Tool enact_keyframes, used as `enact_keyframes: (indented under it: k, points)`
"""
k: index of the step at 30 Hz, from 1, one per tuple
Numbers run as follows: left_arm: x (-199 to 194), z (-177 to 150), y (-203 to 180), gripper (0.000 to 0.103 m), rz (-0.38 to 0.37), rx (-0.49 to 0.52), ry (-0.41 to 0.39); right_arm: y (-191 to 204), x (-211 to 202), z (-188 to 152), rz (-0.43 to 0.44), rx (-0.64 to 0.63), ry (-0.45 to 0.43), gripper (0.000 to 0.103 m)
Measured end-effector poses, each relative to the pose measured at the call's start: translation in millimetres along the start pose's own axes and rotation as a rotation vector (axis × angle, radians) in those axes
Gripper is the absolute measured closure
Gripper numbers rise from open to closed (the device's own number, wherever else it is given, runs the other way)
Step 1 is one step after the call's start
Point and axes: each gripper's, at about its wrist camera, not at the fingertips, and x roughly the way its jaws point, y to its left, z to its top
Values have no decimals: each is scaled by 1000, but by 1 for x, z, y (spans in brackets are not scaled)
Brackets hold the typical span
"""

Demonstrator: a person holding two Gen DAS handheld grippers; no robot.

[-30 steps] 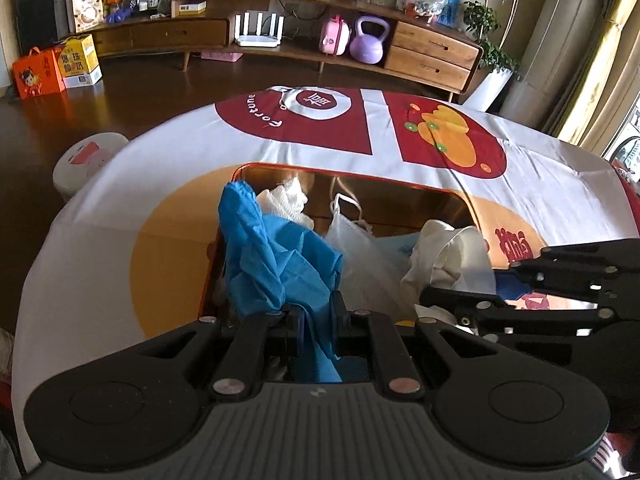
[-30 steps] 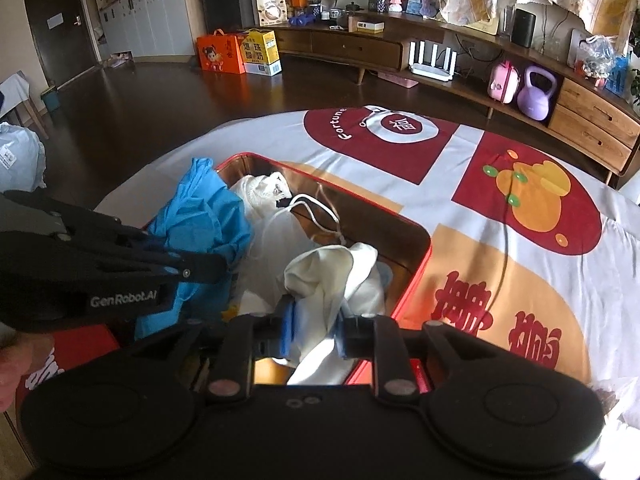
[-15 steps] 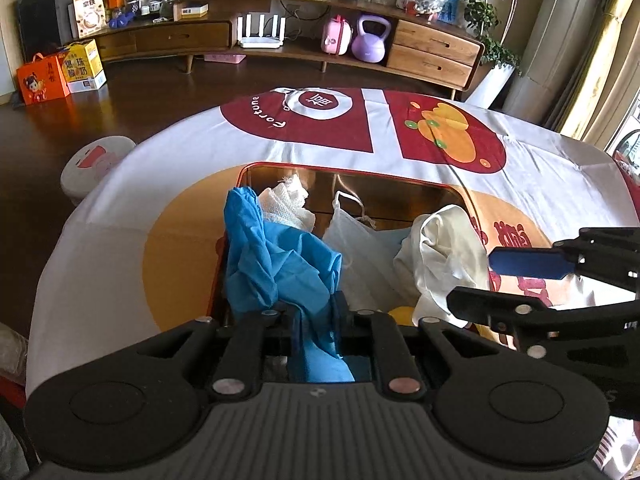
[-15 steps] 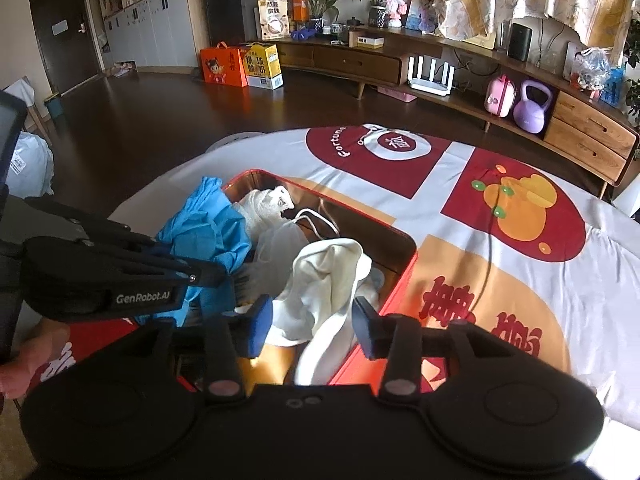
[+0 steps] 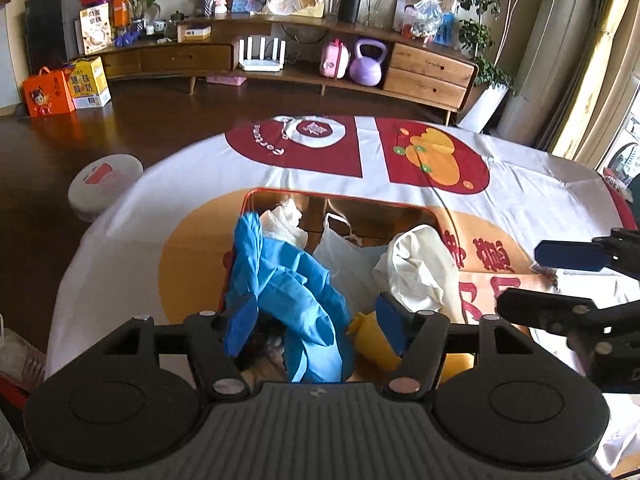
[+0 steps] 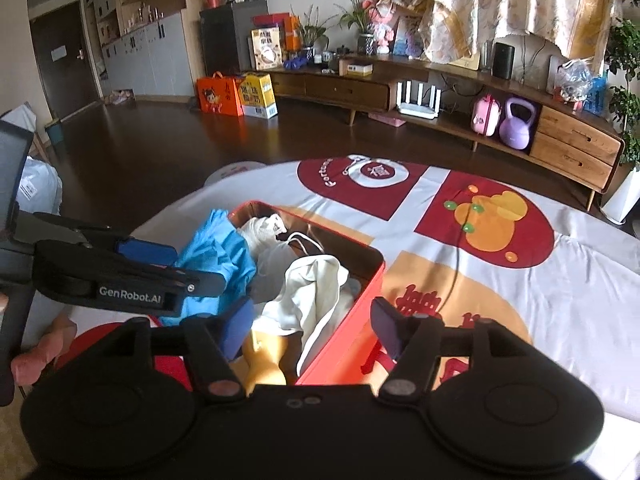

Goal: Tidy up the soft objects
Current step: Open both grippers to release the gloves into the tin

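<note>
Both tools released, blue glove [image 5: 288, 280] draped.

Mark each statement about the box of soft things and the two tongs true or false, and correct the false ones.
1. The blue glove hangs over the orange box's edge. True.
2. The left tongs pinch the glove. False: they are opening, pads off it.
3. The right tongs grip the cream cloth. False: they are opening, nothing pinched.
4. A purple kettlebell sits on the low cabinet. True.
</note>
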Motion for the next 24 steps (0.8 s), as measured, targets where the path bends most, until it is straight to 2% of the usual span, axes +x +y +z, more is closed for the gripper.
enact_keyframes:
  k: [3, 8, 20, 24]
  points:
    - [-14, -1, -5, 37, -7, 11, -24, 0, -16, -2, 3, 2, -23, 29]
    - [-37, -4, -20, 34, -15, 30, -69, 0, -41, -7, 11, 8, -49, 23]
    - [-76, -16, -69, 33, -47, 71, -156, -15, -91, -30, -9, 53, -99, 7]
    - [-83, -23, -88, 25, -71, 91, -181, -29, -107, -42, -26, 72, -121, 2]
